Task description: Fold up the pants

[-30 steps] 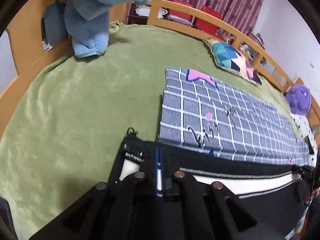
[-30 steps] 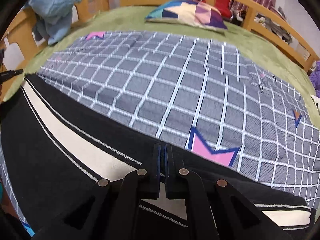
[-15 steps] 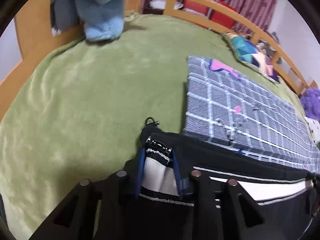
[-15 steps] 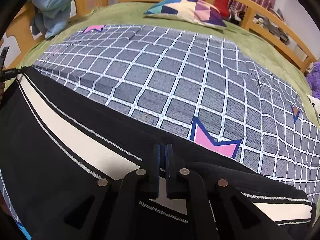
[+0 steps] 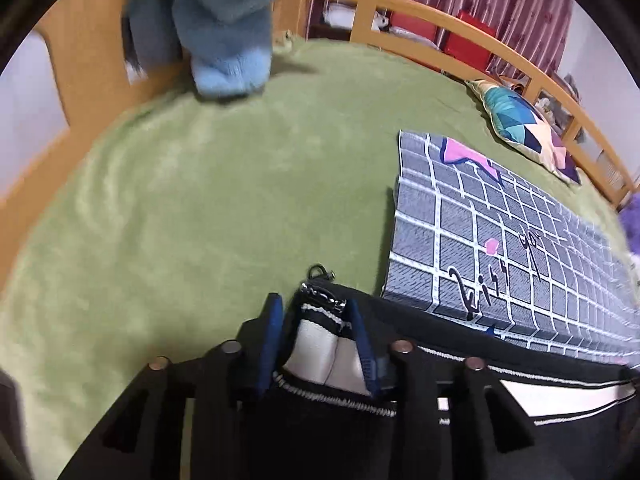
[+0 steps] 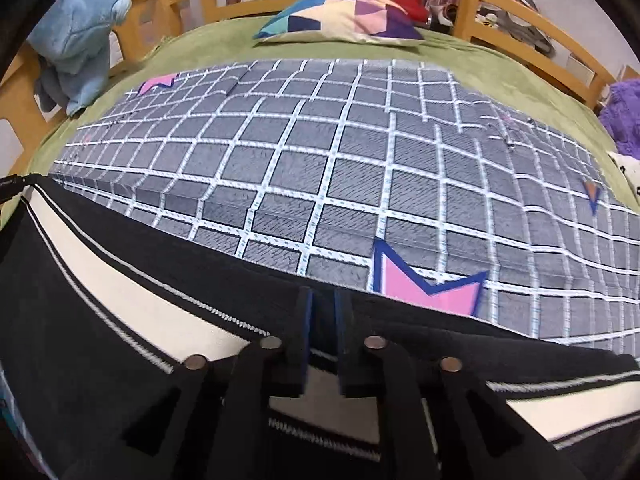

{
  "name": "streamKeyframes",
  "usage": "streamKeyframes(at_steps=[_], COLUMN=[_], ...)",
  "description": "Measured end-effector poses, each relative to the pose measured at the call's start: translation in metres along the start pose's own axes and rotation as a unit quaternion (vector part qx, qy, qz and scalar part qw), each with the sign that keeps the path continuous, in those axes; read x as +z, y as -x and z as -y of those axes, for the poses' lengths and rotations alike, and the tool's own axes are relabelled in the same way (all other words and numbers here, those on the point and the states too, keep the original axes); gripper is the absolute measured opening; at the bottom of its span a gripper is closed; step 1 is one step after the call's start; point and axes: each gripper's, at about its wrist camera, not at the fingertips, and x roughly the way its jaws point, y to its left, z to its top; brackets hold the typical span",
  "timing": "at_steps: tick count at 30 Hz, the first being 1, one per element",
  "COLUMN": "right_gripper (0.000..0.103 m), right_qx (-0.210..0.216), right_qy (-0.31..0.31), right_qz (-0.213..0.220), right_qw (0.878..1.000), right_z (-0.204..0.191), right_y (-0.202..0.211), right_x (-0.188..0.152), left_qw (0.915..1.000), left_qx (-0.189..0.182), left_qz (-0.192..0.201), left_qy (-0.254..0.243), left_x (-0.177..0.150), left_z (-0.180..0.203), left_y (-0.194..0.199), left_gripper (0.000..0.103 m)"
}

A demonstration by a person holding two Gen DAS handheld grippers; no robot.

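Note:
The black pants with a white side stripe [image 6: 120, 280] lie along the near edge of the bed, over the grey checked blanket [image 6: 320, 168]. My right gripper [image 6: 322, 304] is shut on the pants' upper edge. In the left wrist view my left gripper [image 5: 316, 316] is open, its blue-padded fingers either side of the pants' end [image 5: 320, 340], which has a zip and a metal clip [image 5: 320, 272].
A green bedspread [image 5: 200, 200] covers the bed, ringed by a wooden rail [image 6: 520, 4]. A blue plush toy [image 5: 228, 40] hangs at the far left corner. A patterned pillow [image 6: 344, 20] lies at the back. A purple plush [image 6: 624, 116] sits far right.
My left gripper has opened and let go of the pants' end, and its view has swung left. My right gripper has stayed shut on the pants, shifting slightly.

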Motion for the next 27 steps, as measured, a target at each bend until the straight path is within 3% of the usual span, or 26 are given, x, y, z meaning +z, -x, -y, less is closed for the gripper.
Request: streamKeyframes(at_steps=[1, 3, 4, 8, 10, 12, 13, 15, 17, 20, 24, 27], right_gripper=[0.018, 0.037, 0.039, 0.038, 0.037, 0.037, 0.037, 0.037, 0.037, 0.038, 0.052, 0.059], right_qx=[-0.005, -0.009, -0.011, -0.051, -0.073, -0.076, -0.076, -0.075, -0.088, -0.087, -0.084, -0.102], right_qy=[-0.004, -0.018, -0.024, -0.024, -0.02, -0.039, -0.057, -0.08, -0.065, -0.072, -0.096, -0.078], right_qz=[0.007, 0.036, 0.048, 0.014, -0.018, 0.015, 0.011, 0.01, 0.001, 0.014, 0.052, 0.065], right_qw=[1.0, 0.999, 0.999, 0.998, 0.997, 0.996, 0.995, 0.994, 0.994, 0.993, 0.99, 0.99], right_z=[0.003, 0.016, 0.021, 0.032, 0.037, 0.041, 0.045, 0.048, 0.044, 0.037, 0.024, -0.001], right_y=[0.011, 0.036, 0.047, 0.033, 0.006, 0.001, -0.003, -0.008, -0.007, 0.022, 0.067, 0.094], right_x=[-0.002, -0.008, -0.014, -0.029, -0.033, -0.029, -0.023, -0.016, -0.012, -0.012, -0.019, -0.025], left_qw=[0.9998, 0.9988, 0.9977, 0.994, 0.9962, 0.9972, 0.9976, 0.9981, 0.9982, 0.997, 0.997, 0.9971], left_qx=[-0.006, -0.022, -0.037, -0.075, -0.045, -0.034, -0.034, -0.034, -0.044, -0.06, -0.066, -0.075], left_qz=[0.014, 0.032, 0.04, 0.023, -0.006, -0.031, -0.033, -0.031, -0.029, -0.027, -0.018, -0.006], left_qy=[-0.014, -0.031, -0.041, -0.075, -0.075, -0.059, -0.051, -0.039, -0.03, -0.04, -0.037, 0.005], left_x=[-0.001, -0.004, -0.008, -0.027, -0.035, -0.037, -0.036, -0.03, -0.026, -0.036, -0.064, -0.08], left_z=[0.005, 0.016, 0.025, 0.061, 0.07, 0.068, 0.066, 0.065, 0.063, 0.059, 0.038, 0.007], left_y=[0.012, 0.028, 0.035, 0.026, -0.003, -0.027, -0.031, -0.022, -0.006, 0.022, 0.063, 0.095], left_gripper=[0.038, 0.054, 0.056, 0.059, 0.059, 0.059, 0.06, 0.06, 0.059, 0.059, 0.059, 0.059])
